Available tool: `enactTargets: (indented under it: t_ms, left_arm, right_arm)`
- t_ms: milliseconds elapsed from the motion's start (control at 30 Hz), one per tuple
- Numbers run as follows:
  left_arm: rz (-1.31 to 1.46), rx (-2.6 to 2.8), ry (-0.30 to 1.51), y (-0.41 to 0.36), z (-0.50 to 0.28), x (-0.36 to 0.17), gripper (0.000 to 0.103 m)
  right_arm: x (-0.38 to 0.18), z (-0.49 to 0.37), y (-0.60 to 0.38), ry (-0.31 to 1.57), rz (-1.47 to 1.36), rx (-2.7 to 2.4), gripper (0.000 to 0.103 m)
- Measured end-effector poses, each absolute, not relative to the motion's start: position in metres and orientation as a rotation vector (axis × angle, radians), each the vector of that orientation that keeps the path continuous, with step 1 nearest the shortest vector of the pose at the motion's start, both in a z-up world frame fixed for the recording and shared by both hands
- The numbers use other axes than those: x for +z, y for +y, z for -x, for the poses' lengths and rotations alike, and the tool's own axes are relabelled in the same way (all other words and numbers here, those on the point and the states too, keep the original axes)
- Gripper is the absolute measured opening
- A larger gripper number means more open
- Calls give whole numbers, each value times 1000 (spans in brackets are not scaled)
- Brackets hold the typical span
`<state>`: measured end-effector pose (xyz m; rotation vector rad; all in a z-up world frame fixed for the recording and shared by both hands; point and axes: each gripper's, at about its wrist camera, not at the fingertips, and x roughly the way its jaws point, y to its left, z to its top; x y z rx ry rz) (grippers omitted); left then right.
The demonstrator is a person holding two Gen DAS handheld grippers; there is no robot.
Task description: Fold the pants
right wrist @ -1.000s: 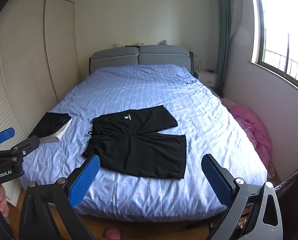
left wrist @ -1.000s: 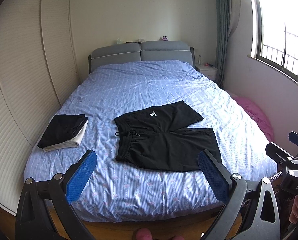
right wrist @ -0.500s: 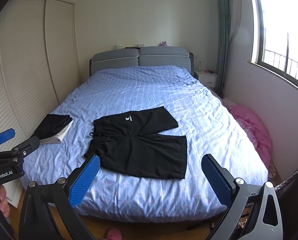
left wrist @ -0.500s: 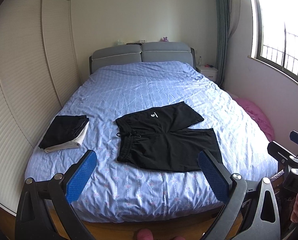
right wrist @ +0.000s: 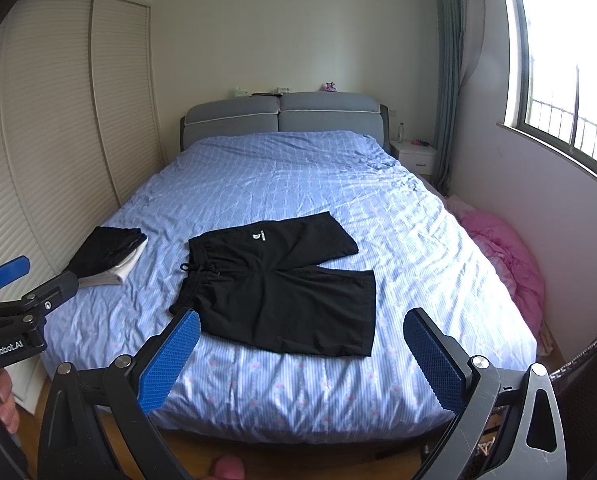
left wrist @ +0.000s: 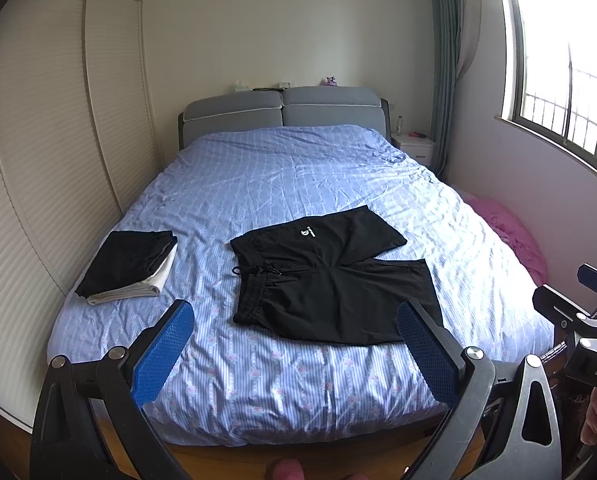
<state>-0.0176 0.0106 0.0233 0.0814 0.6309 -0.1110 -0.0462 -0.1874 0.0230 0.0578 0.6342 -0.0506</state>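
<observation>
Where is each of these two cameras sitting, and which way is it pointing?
Left wrist view: on the left gripper at the bed's foot, facing the headboard over the black shorts; the right gripper shows at right.
Right wrist view: on the right gripper, facing likewise; the left gripper and a thumb show at left.
Shared: bed, shorts, folded clothes stack, window; both grippers open and empty.

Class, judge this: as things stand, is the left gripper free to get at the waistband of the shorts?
Probably yes. The left gripper is open, holds nothing and hangs off the bed's foot. The waistband lies flat and uncovered, apart from the folded pile; nothing lies between.
</observation>
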Motion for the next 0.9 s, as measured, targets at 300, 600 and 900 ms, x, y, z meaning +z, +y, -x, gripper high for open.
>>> enactTargets:
  t_ms: [300, 600, 900]
  left_arm:
    - [-76, -108, 631, 14, 19, 24, 103]
    - [-77, -103, 642, 15, 17, 20, 103]
    - [-72, -80, 690, 19, 1, 2, 103]
  right_arm:
    - [24, 46, -188, 634, -57, -45, 103]
    - [22, 45, -185, 643, -50, -42, 103]
    - [10, 30, -185, 682, -43, -43, 103]
